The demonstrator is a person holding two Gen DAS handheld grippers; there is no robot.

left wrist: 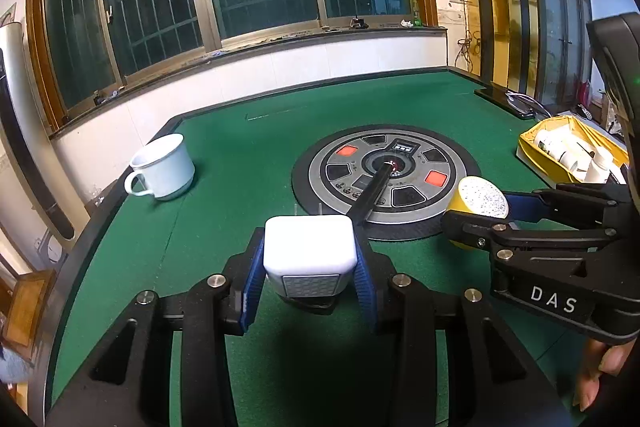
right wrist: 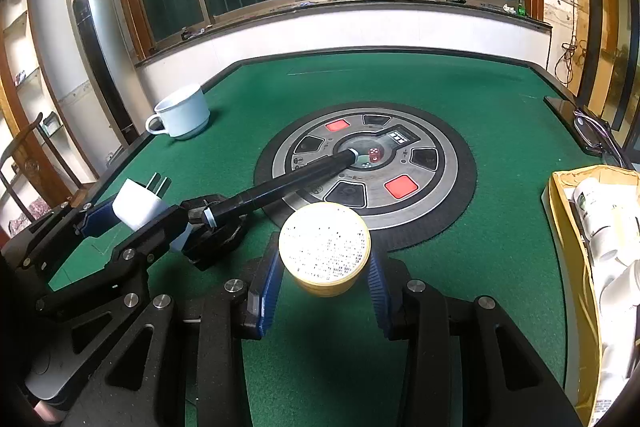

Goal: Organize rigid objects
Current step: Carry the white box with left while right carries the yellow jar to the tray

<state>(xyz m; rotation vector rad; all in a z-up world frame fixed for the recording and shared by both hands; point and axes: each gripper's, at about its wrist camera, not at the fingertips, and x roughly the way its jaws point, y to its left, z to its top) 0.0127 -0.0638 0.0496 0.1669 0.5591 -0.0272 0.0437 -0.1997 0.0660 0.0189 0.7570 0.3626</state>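
My left gripper (left wrist: 310, 269) is shut on a white cube-shaped plug adapter (left wrist: 310, 245), its blue pads pressing on both sides just above the green felt. In the right wrist view the adapter (right wrist: 138, 205) shows two metal prongs pointing away, with the left gripper (right wrist: 134, 223) around it. My right gripper (right wrist: 324, 269) is shut on a round yellow tin (right wrist: 324, 247) with a pale printed lid, held over the felt beside the adapter. From the left, the tin (left wrist: 482, 197) sits in the right gripper (left wrist: 490, 213). A black rod (right wrist: 288, 183) lies slanted between the two grippers, reaching the table's centre.
A mahjong table with green felt (left wrist: 240, 163) has a round control panel (right wrist: 436, 195) in its middle. A pale mug (left wrist: 162, 167) stands at the far left. A yellow box (right wrist: 560, 211) of white bottles sits at the right edge. A hand (left wrist: 600, 371) grips the right tool.
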